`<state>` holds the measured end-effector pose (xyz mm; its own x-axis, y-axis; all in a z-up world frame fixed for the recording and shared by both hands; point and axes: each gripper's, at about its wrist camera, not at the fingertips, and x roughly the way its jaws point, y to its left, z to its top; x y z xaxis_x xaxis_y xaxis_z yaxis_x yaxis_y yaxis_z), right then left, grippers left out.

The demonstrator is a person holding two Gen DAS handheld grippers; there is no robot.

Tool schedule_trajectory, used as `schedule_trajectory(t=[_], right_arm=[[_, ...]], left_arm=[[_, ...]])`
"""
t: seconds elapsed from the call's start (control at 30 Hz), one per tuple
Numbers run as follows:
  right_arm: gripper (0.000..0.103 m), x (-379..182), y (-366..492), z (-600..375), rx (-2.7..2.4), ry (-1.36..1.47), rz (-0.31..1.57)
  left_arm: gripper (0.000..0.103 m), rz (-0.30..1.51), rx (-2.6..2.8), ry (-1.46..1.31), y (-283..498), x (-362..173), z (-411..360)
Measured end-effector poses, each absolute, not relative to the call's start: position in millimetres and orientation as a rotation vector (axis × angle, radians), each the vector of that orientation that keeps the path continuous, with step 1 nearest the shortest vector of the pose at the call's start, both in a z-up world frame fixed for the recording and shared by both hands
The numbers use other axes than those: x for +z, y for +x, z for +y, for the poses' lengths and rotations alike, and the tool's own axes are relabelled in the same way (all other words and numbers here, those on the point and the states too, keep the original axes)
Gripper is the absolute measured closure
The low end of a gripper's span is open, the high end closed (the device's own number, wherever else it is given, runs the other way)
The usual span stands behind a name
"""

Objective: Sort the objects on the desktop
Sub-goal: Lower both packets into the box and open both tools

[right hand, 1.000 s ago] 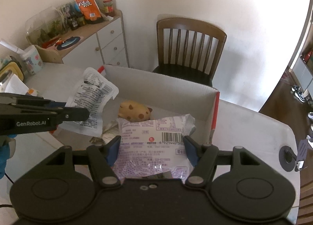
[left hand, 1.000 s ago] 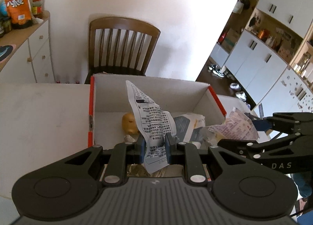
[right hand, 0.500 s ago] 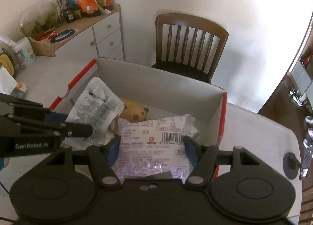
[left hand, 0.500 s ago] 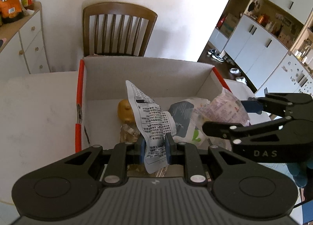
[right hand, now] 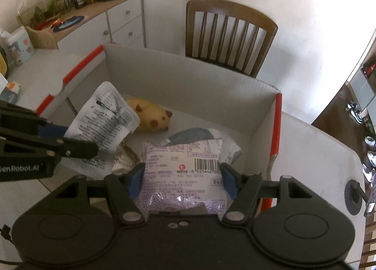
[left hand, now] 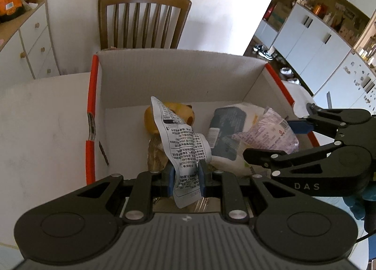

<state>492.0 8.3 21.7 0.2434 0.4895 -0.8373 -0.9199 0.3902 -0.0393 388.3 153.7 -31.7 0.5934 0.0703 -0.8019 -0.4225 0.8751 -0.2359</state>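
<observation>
White sachet [left hand: 182,150] upright in left tool [left hand: 186,179], long axis vertical.

Left gripper [left hand: 186,179] jaws clamp white printed sachet [left hand: 182,145] above red-edged cardboard box [left hand: 178,77].

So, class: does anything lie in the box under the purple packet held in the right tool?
Yes. A dark blue and white packet lies on the box floor just beneath the purple packet; the yellow toy sits off to the left.
</observation>
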Motion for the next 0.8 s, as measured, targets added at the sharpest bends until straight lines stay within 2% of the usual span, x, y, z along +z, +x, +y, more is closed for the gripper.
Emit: schedule_trajectory(t=[0.53, 0.8], right_arm=[[0.034, 7, 490, 6, 1.049, -0.631, 0.895], [0.026, 14, 490, 3, 1.043, -0.616, 0.879]], left_arm=[[0.083, 0.969, 0.309, -0.412, 395, -41, 151], [0.081, 0.944, 0.333, -0.407, 390, -33, 150]])
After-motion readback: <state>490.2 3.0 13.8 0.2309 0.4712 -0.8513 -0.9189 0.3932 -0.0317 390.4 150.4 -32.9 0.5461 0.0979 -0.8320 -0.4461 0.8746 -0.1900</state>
